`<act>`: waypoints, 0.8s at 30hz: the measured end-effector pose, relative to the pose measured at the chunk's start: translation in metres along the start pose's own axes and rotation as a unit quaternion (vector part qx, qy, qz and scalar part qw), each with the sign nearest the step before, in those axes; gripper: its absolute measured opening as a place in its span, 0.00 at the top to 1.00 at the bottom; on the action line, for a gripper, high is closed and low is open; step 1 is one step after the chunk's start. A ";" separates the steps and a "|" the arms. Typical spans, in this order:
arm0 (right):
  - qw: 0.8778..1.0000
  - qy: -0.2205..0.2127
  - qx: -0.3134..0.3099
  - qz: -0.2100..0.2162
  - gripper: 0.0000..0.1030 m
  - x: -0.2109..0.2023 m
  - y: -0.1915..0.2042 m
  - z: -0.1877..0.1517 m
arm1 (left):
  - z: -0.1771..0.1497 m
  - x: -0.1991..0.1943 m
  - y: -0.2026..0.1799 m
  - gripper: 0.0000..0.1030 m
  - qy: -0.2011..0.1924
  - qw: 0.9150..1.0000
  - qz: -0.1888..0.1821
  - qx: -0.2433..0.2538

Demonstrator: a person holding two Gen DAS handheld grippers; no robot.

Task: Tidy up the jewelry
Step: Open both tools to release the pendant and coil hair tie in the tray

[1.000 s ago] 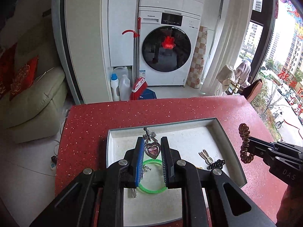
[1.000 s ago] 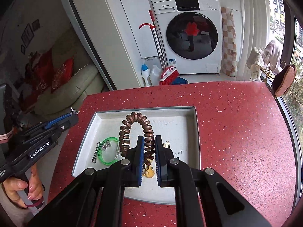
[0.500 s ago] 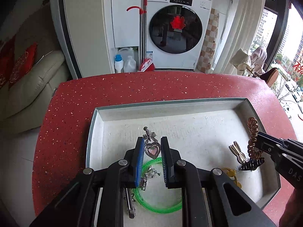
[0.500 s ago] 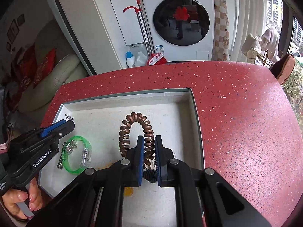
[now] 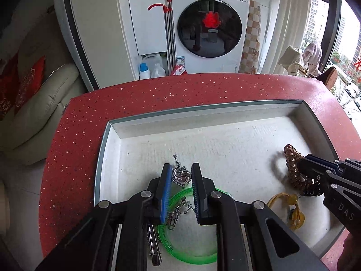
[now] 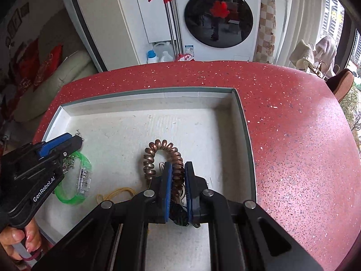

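A white tray (image 5: 203, 110) with a grey rim lies on the red speckled table (image 5: 74, 158). My left gripper (image 5: 181, 171) is low over the tray's near left part, shut on a silver heart pendant (image 5: 181, 177) whose clasp sticks out past the fingertips. In the right wrist view the left gripper (image 6: 76, 139) shows at the tray's (image 6: 146, 91) left side. My right gripper (image 6: 178, 169) is shut on a copper spiral hair tie (image 6: 158, 149), which arches forward just above the tray floor. The left wrist view shows the right gripper (image 5: 302, 164) and the hair tie (image 5: 292, 164) at the right.
In the tray lie a green bangle (image 5: 187, 248), a silver clip (image 5: 153, 244), a yellow cord piece (image 5: 291, 205) and a black hair claw (image 5: 312, 189). A person's hand (image 6: 20, 241) holds the left gripper's handle. A washing machine (image 5: 209, 29) and a sofa (image 5: 33, 103) stand beyond the table.
Both grippers have come down toward the tray floor, each still holding its piece. Most of that drop came early; since the middle frames they have barely moved.
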State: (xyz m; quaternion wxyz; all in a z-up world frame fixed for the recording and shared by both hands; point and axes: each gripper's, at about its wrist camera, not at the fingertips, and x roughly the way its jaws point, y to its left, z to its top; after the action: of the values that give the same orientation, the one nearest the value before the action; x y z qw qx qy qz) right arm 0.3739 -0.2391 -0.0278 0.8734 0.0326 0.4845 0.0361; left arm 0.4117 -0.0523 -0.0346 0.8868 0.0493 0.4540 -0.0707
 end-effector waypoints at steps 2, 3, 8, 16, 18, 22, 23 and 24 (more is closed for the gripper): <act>1.000 0.001 -0.004 -0.005 0.79 0.000 0.001 -0.001 | -0.001 0.000 0.000 0.65 -0.001 1.000 0.005 -0.003; 1.000 0.000 -0.008 -0.009 0.74 -0.001 0.001 -0.001 | -0.001 0.000 0.001 0.65 -0.001 1.000 0.007 -0.005; 1.000 -0.014 0.000 0.004 0.57 -0.010 0.000 -0.003 | -0.002 -0.001 -0.001 0.65 -0.001 1.000 0.014 -0.003; 0.999 -0.034 0.013 0.017 0.53 -0.024 0.003 -0.006 | -0.002 -0.006 0.000 0.65 -0.007 1.000 0.016 -0.009; 0.999 -0.035 0.015 0.020 0.53 -0.025 0.003 -0.006 | -0.003 -0.008 0.000 0.65 -0.009 1.000 0.015 -0.010; 0.999 -0.036 0.019 0.023 0.53 -0.029 0.003 -0.006 | -0.004 -0.014 0.001 0.65 -0.017 1.000 0.018 -0.008; 0.999 -0.037 0.020 0.025 0.53 -0.030 0.003 -0.006 | -0.004 -0.016 0.001 0.65 -0.021 1.000 0.019 -0.008; 0.999 -0.037 0.021 0.026 0.53 -0.031 0.003 -0.007 | -0.003 -0.018 0.002 0.65 -0.026 0.999 0.020 -0.009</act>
State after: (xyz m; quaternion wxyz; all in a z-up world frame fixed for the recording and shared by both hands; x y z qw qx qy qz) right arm 0.3519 -0.2393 -0.0052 0.8887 0.0650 0.4513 0.0475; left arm 0.3991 -0.0486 -0.0217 0.8998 0.0485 0.4306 -0.0500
